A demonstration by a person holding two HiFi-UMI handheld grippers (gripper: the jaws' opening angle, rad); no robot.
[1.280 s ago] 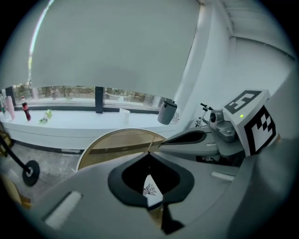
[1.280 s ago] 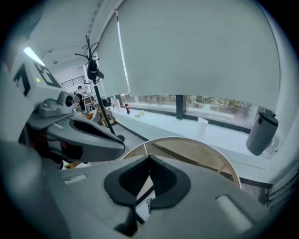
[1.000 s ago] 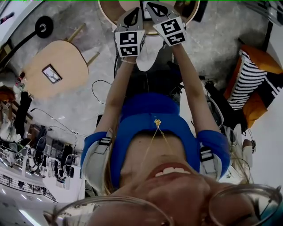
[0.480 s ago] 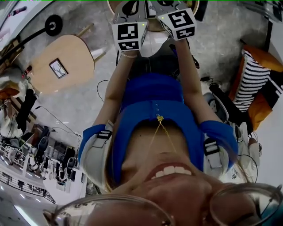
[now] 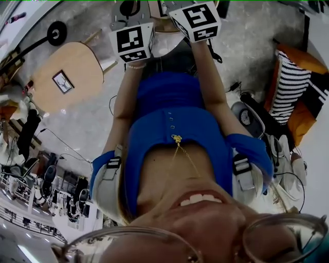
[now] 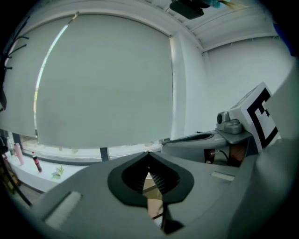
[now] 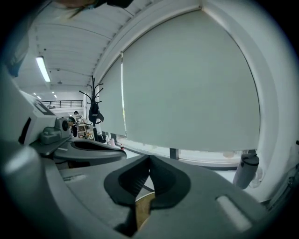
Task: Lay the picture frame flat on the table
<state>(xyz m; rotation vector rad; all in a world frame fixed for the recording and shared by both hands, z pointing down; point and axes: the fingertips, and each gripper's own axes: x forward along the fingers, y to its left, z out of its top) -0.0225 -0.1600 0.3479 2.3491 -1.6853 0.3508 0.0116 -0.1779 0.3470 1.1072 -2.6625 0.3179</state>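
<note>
Left gripper view: shows the left gripper (image 6: 149, 162) clenched shut on nothing, aimed over a sliver of tan surface (image 6: 153, 201) toward a drawn window blind (image 6: 103, 79).

Right gripper view: shows the right gripper (image 7: 149, 163) likewise squeezed closed and empty, facing the same blind.

Head view: finds both grippers side by side at the top of the picture, marker cubes uppermost, held out on straight arms well to the right of an oval wooden table (image 5: 77, 59). Places the picture frame (image 5: 62, 82) on that oval table, near its middle, apparently lying flat and face up. Suggests empty, closed tools held clear of the oval table because nothing there needs gripping.

Leaves unclear whether a pale object (image 5: 157, 7) at the top edge, far right of the oval table and between the grippers, is a second frame. Puts a black round base (image 5: 55, 32) just beyond the oval table's upper left, and a striped cushion (image 5: 288, 87) far to its right.
</note>
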